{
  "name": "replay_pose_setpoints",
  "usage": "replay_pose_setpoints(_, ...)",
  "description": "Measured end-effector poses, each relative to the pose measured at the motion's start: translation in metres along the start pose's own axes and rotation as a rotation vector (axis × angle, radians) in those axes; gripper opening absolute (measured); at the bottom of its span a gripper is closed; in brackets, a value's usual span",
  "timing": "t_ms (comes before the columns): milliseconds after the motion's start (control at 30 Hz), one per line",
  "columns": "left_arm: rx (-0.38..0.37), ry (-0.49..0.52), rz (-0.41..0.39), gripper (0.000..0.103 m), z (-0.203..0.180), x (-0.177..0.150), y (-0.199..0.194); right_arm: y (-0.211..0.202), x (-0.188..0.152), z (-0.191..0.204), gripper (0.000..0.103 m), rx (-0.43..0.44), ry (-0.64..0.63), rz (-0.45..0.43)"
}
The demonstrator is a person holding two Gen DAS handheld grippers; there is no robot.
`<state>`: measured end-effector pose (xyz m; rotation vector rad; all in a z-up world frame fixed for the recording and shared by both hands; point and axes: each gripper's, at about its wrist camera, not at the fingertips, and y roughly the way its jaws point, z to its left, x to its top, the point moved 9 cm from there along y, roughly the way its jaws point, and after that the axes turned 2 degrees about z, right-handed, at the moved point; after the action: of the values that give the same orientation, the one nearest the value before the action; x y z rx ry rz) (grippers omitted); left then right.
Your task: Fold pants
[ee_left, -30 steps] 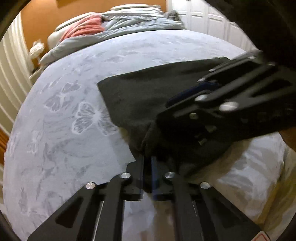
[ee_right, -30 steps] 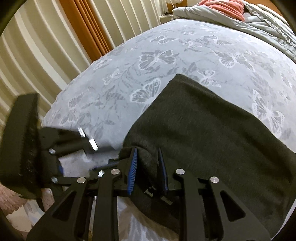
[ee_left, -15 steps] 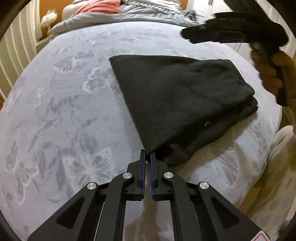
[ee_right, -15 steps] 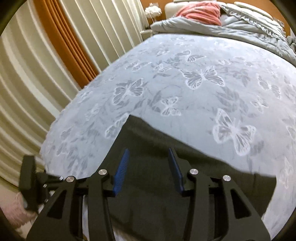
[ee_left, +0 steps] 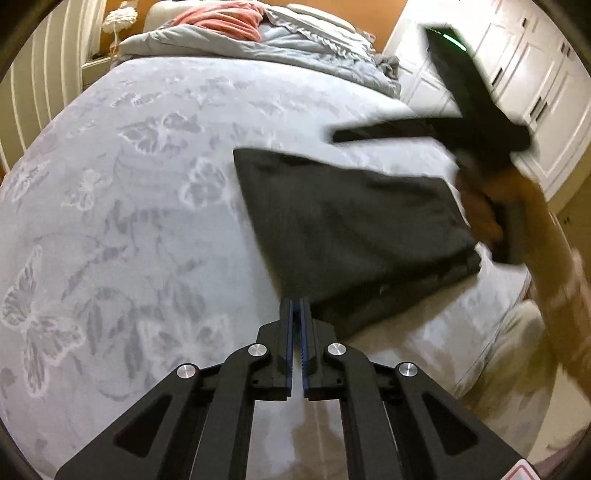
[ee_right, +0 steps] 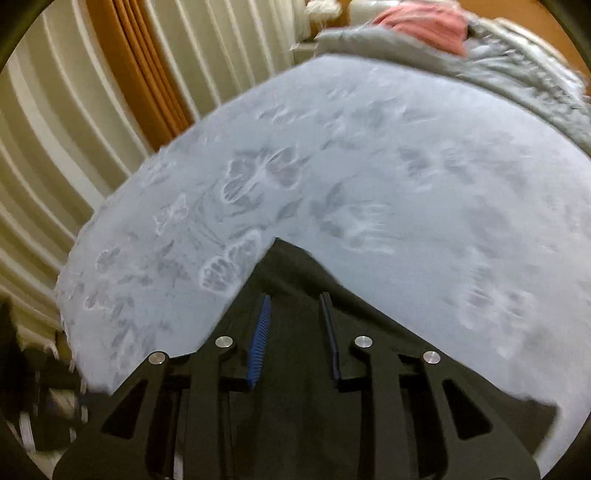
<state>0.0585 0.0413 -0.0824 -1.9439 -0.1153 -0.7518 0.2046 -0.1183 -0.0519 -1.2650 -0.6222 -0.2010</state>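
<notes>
Left wrist view, nearest: the left gripper (ee_left: 295, 306) has its blue-lined fingers (ee_left: 303, 332) pressed almost together, only a thin slit between them. Their tips sit at the near corner of the folded pants (ee_left: 354, 229); whether any fabric is pinched between them cannot be told.

The pants are dark charcoal, folded into a flat, layered, roughly rectangular stack. They lie on the bed (ee_left: 122, 206) near its near right edge, on a pale grey cover with a butterfly pattern. The stacked layers show along the near right side of the bundle.

Above the far right part of the pants, the right gripper (ee_left: 436, 134) is held in the person's right hand (ee_left: 484, 206), clear of the fabric and blurred. In the right wrist view the right gripper (ee_right: 293, 306) is released, its fingers (ee_right: 260, 339) spread well apart with nothing between them; the far corner of the pants (ee_right: 291, 266) lies below them on the bed cover (ee_right: 424, 206).

Farther off, at the head of the bed, a rumpled grey duvet (ee_left: 258, 40) lies with a pink-red blanket (ee_left: 221, 20) on top. White panelled closet doors (ee_left: 532, 85) stand beyond the right side. Cream pleated curtains (ee_right: 55, 110) with an orange drape (ee_right: 144, 74) hang beyond the left side.
</notes>
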Motion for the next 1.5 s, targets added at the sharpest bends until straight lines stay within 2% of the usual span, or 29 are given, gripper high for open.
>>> replay_pose_setpoints(100, 0.062, 0.018, -0.02, 0.003, -0.009, 0.012, 0.002, 0.013, -0.064, -0.053, 0.027, -0.117, 0.127, 0.138)
replay_pose_setpoints(133, 0.09, 0.03, -0.023, 0.003, -0.014, 0.015, 0.005, 0.016, -0.086, -0.072, 0.024, -0.163, 0.168, 0.17)
replay_pose_setpoints(167, 0.109, 0.043, -0.025, 0.008, -0.019, 0.018, 0.007, 0.004, -0.093, -0.079, 0.024, -0.127, 0.224, 0.13)
replay_pose_setpoints(200, 0.128, 0.051, -0.029, 0.012, -0.023, 0.02, 0.009, -0.009, -0.094, -0.082, 0.025, -0.128, 0.263, 0.109)
replay_pose_setpoints(233, 0.153, 0.059, -0.036, 0.019, -0.029, 0.022, 0.011, -0.027, -0.092, -0.084, 0.027, -0.138, 0.284, 0.062)
replay_pose_setpoints(267, 0.181, 0.074, -0.052, 0.024, -0.034, 0.024, 0.012, -0.056, -0.09, -0.084, 0.027, -0.152, 0.281, -0.031)
replay_pose_setpoints(333, 0.222, 0.094, -0.072, 0.036, -0.041, 0.026, 0.014, -0.078, -0.099, -0.089, 0.032, -0.203, 0.282, -0.085)
replay_pose_setpoints(367, 0.24, 0.101, -0.078, 0.042, -0.041, 0.028, 0.016, -0.079, -0.113, -0.099, 0.034, -0.235, 0.304, -0.069)
replay_pose_setpoints(433, 0.295, 0.124, -0.091, 0.043, -0.045, 0.03, 0.02, -0.062, -0.141, -0.118, 0.035, -0.249, 0.366, 0.017)
replay_pose_setpoints(467, 0.31, 0.127, -0.092, 0.045, -0.045, 0.03, 0.022, -0.055, -0.153, -0.125, 0.033, -0.228, 0.399, 0.043)
replay_pose_setpoints(567, 0.329, 0.123, -0.082, 0.046, -0.047, 0.031, 0.029, -0.078, -0.144, -0.122, 0.035, -0.233, 0.363, -0.022)
replay_pose_setpoints(600, 0.336, 0.124, -0.078, 0.046, -0.048, 0.031, 0.031, -0.091, -0.141, -0.124, 0.041, -0.253, 0.36, -0.078)
replay_pose_setpoints(633, 0.348, 0.126, -0.078, 0.047, -0.048, 0.031, 0.033, -0.095, -0.145, -0.127, 0.049, -0.261, 0.369, -0.093)
replay_pose_setpoints(733, 0.403, 0.133, -0.084, 0.052, -0.046, 0.033, 0.037, -0.094, -0.156, -0.141, 0.05, -0.25, 0.425, -0.072)
replay_pose_setpoints(867, 0.422, 0.071, -0.094, 0.073, -0.038, 0.039, 0.038, -0.094, -0.154, -0.149, 0.05, -0.197, 0.475, -0.082)
replay_pose_setpoints(967, 0.406, -0.003, -0.105, 0.076, -0.027, 0.044, 0.037, -0.086, -0.161, -0.139, 0.05, -0.14, 0.492, -0.066)
replay_pose_setpoints(1000, 0.393, -0.031, -0.1, 0.077, -0.023, 0.045, 0.038, -0.076, -0.164, -0.139, 0.05, -0.125, 0.502, -0.035)
replay_pose_setpoints(1067, 0.369, -0.077, -0.086, 0.077, -0.018, 0.046, 0.041, -0.064, -0.168, -0.135, 0.031, -0.094, 0.513, -0.005)
replay_pose_setpoints(1100, 0.355, -0.098, -0.078, 0.077, -0.016, 0.046, 0.042, -0.067, -0.166, -0.133, 0.026, -0.096, 0.504, -0.014)
replay_pose_setpoints(1133, 0.345, -0.121, -0.068, 0.077, -0.013, 0.045, 0.043, -0.078, -0.162, -0.128, 0.016, -0.097, 0.48, -0.044)
replay_pose_setpoints(1233, 0.326, -0.176, -0.078, 0.077, -0.007, 0.046, 0.037, -0.127, -0.146, -0.11, 0.015, 0.011, 0.443, -0.186)
replay_pose_setpoints(1267, 0.322, -0.187, -0.082, 0.077, -0.006, 0.046, 0.035, -0.131, -0.146, -0.112, 0.015, 0.019, 0.442, -0.199)
replay_pose_setpoints(1300, 0.313, -0.2, -0.088, 0.077, -0.004, 0.046, 0.034, -0.125, -0.153, -0.119, 0.018, -0.004, 0.449, -0.176)
replay_pose_setpoints(1333, 0.316, -0.204, -0.085, 0.077, -0.002, 0.046, 0.034, -0.111, -0.162, -0.127, 0.023, -0.039, 0.454, -0.107)
replay_pose_setpoints(1367, 0.324, -0.208, -0.081, 0.077, 0.0, 0.045, 0.034, -0.094, -0.174, -0.137, 0.022, -0.084, 0.477, -0.028)
replay_pose_setpoints(1400, 0.326, -0.211, -0.074, 0.077, 0.002, 0.043, 0.036, -0.081, -0.184, -0.145, 0.024, -0.065, 0.539, 0.012)
replay_pose_setpoints(1467, 0.321, -0.216, -0.055, 0.077, 0.004, 0.04, 0.038, -0.088, -0.177, -0.142, 0.027, -0.009, 0.554, -0.02)
replay_pose_setpoints(1500, 0.31, -0.219, -0.045, 0.077, 0.003, 0.039, 0.039, -0.094, -0.173, -0.142, 0.03, -0.013, 0.54, -0.048)
